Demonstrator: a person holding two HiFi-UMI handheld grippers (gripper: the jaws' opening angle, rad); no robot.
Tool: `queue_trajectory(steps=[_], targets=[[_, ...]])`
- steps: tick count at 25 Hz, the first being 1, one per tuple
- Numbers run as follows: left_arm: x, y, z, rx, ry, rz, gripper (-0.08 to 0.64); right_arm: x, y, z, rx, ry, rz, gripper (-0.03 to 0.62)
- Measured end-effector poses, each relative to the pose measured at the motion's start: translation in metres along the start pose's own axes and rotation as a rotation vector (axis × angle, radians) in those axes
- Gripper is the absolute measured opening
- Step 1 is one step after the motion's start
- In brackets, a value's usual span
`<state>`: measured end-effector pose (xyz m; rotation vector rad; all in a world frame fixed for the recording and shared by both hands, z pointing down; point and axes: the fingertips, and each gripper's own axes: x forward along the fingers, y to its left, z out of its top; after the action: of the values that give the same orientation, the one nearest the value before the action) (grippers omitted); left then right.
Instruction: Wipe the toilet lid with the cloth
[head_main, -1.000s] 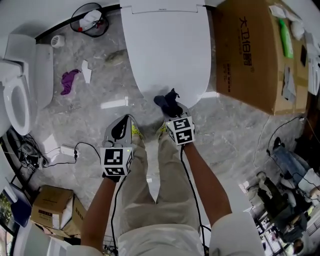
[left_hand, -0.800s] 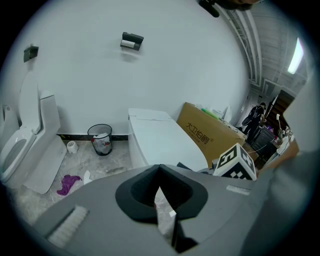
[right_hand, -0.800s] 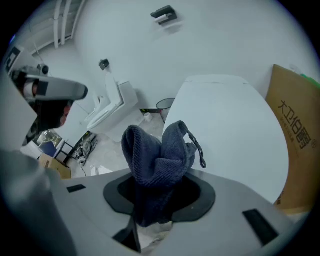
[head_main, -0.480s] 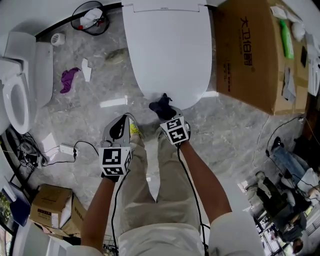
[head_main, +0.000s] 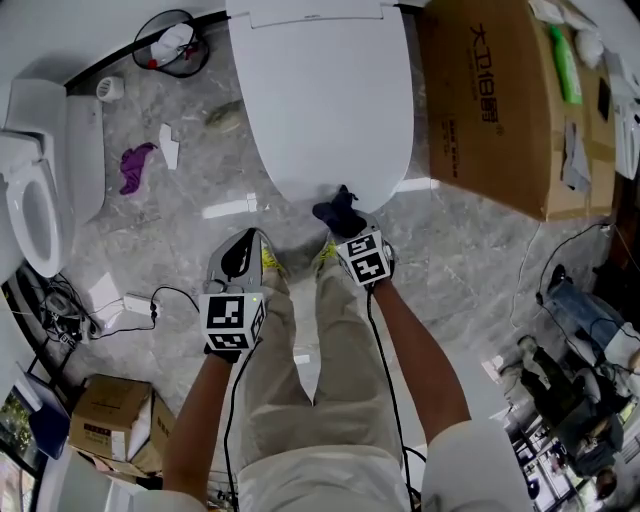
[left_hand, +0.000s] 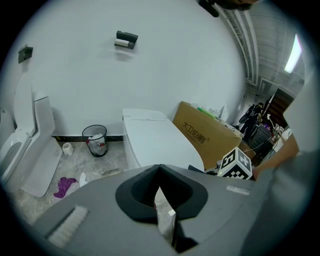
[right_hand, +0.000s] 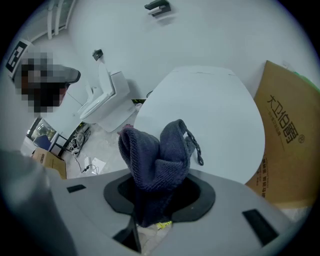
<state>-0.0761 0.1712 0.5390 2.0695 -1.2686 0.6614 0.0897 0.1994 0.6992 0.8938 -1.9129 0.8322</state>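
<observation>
The white toilet lid (head_main: 320, 100) lies shut at the top centre of the head view, and it also shows as a toilet lid (right_hand: 215, 115) in the right gripper view. My right gripper (head_main: 345, 228) is shut on a dark blue knitted cloth (head_main: 338, 208), bunched up at the lid's front edge. That cloth (right_hand: 157, 155) stands up between the jaws of the right gripper (right_hand: 152, 200). My left gripper (head_main: 240, 258) hangs lower left over the floor, shut with nothing in it. In its own view the left gripper (left_hand: 159, 169) faces the toilet lid (left_hand: 155, 140).
A large cardboard box (head_main: 500, 100) stands right of the toilet. A wire waste bin (head_main: 170, 40), a purple rag (head_main: 135, 162) and paper scraps lie on the marble floor at left. A second toilet (head_main: 35, 200) is far left. Cables (head_main: 150, 300) run near my legs (head_main: 310, 380).
My right gripper with the cloth shifted a little left and then back right along the lid's front edge. The left gripper has stayed where it was.
</observation>
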Motion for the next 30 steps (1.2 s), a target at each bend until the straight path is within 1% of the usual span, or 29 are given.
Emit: queue_trajectory(steps=[3, 8, 10, 11, 14, 16, 18, 19, 22, 24, 27, 30], targets=[[0.002, -0.005, 0.004, 0.001, -0.002, -0.003, 0.002, -0.007, -0.018, -0.010, 0.012, 0.010, -0.029, 0.141], [0.001, -0.017, 0.014, 0.007, 0.003, -0.011, 0.002, -0.024, -0.056, -0.036, 0.090, 0.107, -0.099, 0.141], [-0.005, -0.023, 0.025, 0.020, -0.001, -0.019, 0.002, -0.034, -0.072, -0.049, 0.148, 0.148, -0.127, 0.141], [-0.008, -0.026, 0.032, 0.032, -0.004, -0.024, 0.002, -0.042, -0.078, -0.051, 0.188, 0.150, -0.129, 0.138], [-0.019, -0.041, 0.055, 0.086, -0.007, -0.048, 0.002, -0.078, -0.089, -0.045, 0.309, 0.091, -0.116, 0.137], [-0.032, -0.051, 0.072, 0.122, -0.008, -0.063, 0.002, -0.112, -0.086, -0.030, 0.362, 0.032, -0.113, 0.137], [-0.050, -0.058, 0.094, 0.145, -0.021, -0.073, 0.002, -0.147, -0.076, -0.006, 0.379, -0.032, -0.108, 0.137], [-0.058, -0.061, 0.107, 0.156, -0.033, -0.077, 0.002, -0.165, -0.070, 0.009, 0.371, -0.066, -0.103, 0.138], [-0.073, -0.069, 0.141, 0.182, -0.072, -0.075, 0.002, -0.216, -0.056, 0.057, 0.312, -0.161, -0.091, 0.138], [-0.084, -0.072, 0.159, 0.184, -0.091, -0.064, 0.002, -0.247, -0.046, 0.085, 0.281, -0.217, -0.097, 0.138], [-0.105, -0.085, 0.179, 0.175, -0.122, -0.071, 0.002, -0.294, -0.032, 0.114, 0.244, -0.293, -0.118, 0.138], [-0.122, -0.098, 0.205, 0.187, -0.169, -0.094, 0.002, -0.333, -0.017, 0.139, 0.226, -0.360, -0.141, 0.138]])
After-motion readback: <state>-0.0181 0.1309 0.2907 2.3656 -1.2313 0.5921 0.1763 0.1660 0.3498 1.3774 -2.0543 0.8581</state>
